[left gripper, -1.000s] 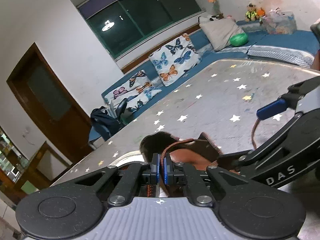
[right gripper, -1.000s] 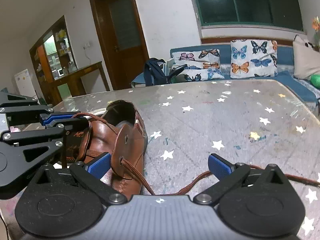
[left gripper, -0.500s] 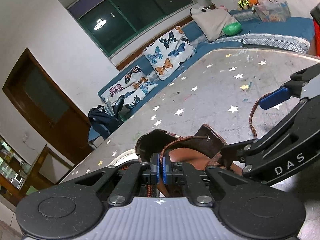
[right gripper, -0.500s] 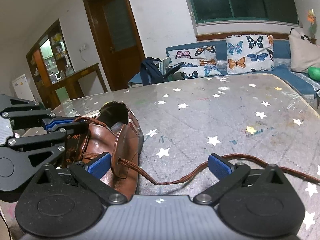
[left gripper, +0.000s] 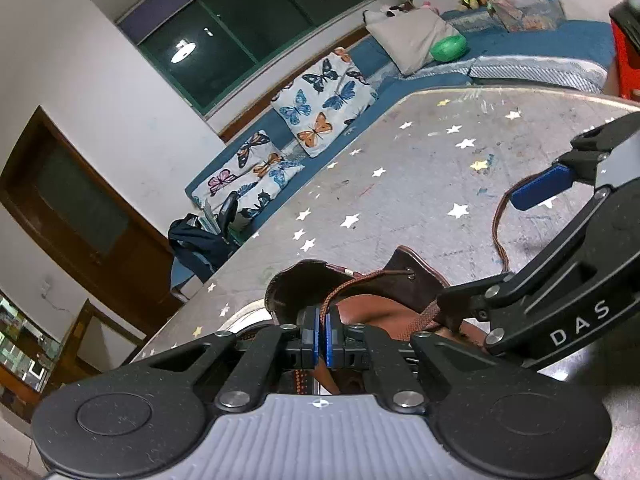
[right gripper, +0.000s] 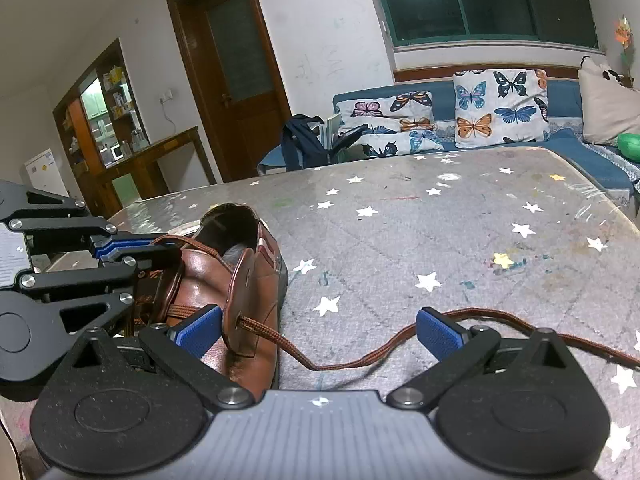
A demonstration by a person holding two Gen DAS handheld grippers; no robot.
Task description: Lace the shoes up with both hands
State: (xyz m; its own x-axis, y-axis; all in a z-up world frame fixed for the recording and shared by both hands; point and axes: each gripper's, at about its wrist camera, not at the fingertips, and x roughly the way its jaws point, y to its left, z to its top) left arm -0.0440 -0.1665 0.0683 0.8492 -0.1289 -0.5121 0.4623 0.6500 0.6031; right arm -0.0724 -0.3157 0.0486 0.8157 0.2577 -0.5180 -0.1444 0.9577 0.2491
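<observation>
A brown leather shoe (right gripper: 240,276) lies on the star-patterned table (right gripper: 440,232), its opening facing away; it also shows in the left wrist view (left gripper: 360,284). My left gripper (left gripper: 322,334) is shut on one end of the brown lace (left gripper: 348,286) just above the shoe's opening, and it shows at the left of the right wrist view (right gripper: 132,246). My right gripper (right gripper: 318,330) is open wide. The other lace end (right gripper: 360,360) runs out of an eyelet flap and lies loose on the table between its fingers (right gripper: 438,332).
A blue sofa with butterfly cushions (right gripper: 496,114) runs behind the table. A dark backpack (right gripper: 304,144) sits at its left end, next to a brown door (right gripper: 236,80). A wooden side table (right gripper: 160,156) stands at far left.
The left gripper has pulled its lace end up and back a little. The right gripper has drawn back slightly and the loose lace now lies slacker between its open fingers.
</observation>
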